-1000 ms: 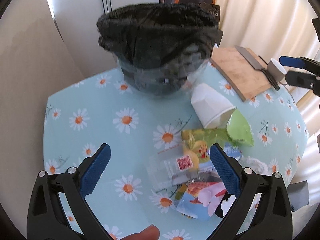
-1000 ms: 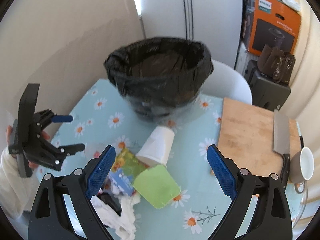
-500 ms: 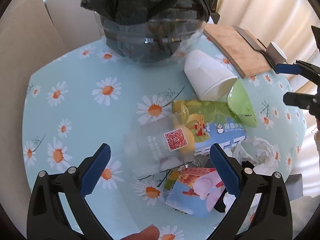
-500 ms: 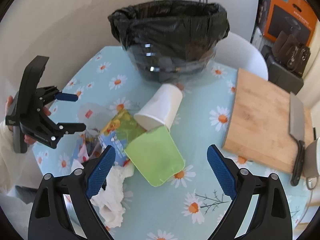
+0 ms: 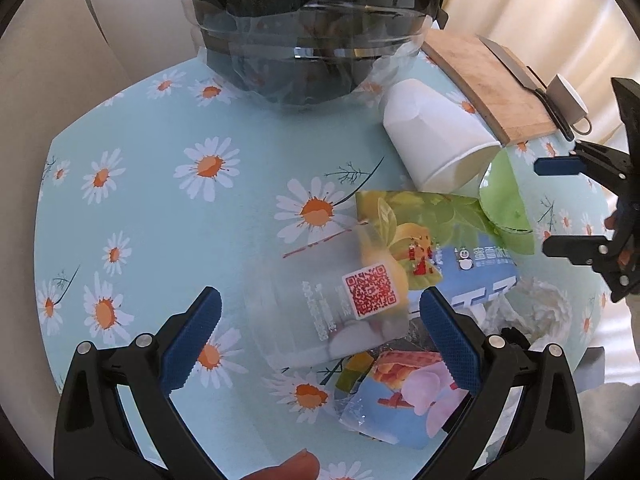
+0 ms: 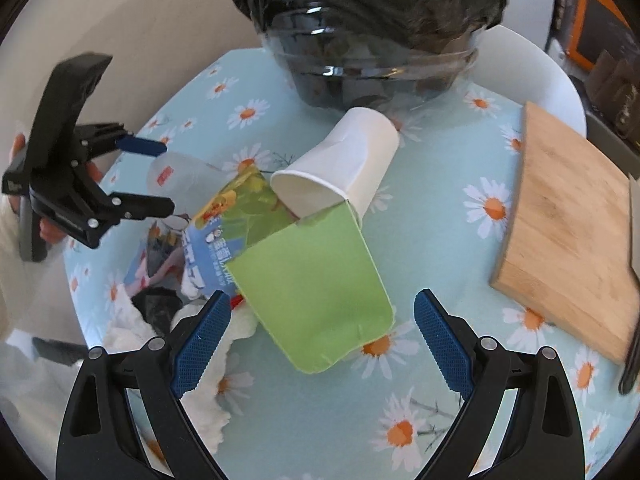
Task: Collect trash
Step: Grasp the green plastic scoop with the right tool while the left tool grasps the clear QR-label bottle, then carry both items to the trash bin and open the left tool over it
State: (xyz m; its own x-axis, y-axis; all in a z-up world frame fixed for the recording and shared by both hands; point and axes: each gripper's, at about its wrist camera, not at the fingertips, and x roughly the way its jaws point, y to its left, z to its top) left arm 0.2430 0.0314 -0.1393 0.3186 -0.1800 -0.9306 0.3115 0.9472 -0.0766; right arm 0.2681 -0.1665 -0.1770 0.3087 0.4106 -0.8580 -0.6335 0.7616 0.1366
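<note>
A clear bin lined with a black bag (image 5: pixel 304 28) (image 6: pixel 372 20) stands at the far side of the daisy-print table (image 5: pixel 160 208). Trash lies in a heap: a clear plastic cup with a red QR label (image 5: pixel 332 304) (image 6: pixel 176 176), a white paper cup on its side (image 5: pixel 436 136) (image 6: pixel 344 172), a green lid (image 6: pixel 312 292) (image 5: pixel 504 200), a green and blue wrapper (image 5: pixel 440 240) (image 6: pixel 232 220), a pink and blue packet (image 5: pixel 404 396), crumpled white tissue (image 6: pixel 200 360). My left gripper (image 5: pixel 320 332) is open, straddling the clear cup. My right gripper (image 6: pixel 320 332) is open over the green lid.
A wooden cutting board (image 6: pixel 572 232) (image 5: pixel 488 80) with a cleaver (image 5: pixel 520 68) lies on the right. A white mug (image 5: pixel 568 96) stands past it. A white chair back (image 6: pixel 532 76) is behind the bin. A thumb (image 5: pixel 288 468) shows at the bottom edge.
Both grippers have come down and forward toward the trash heap. The clear cup now sits between the left fingers and the green lid between the right fingers. Both stayed open.
</note>
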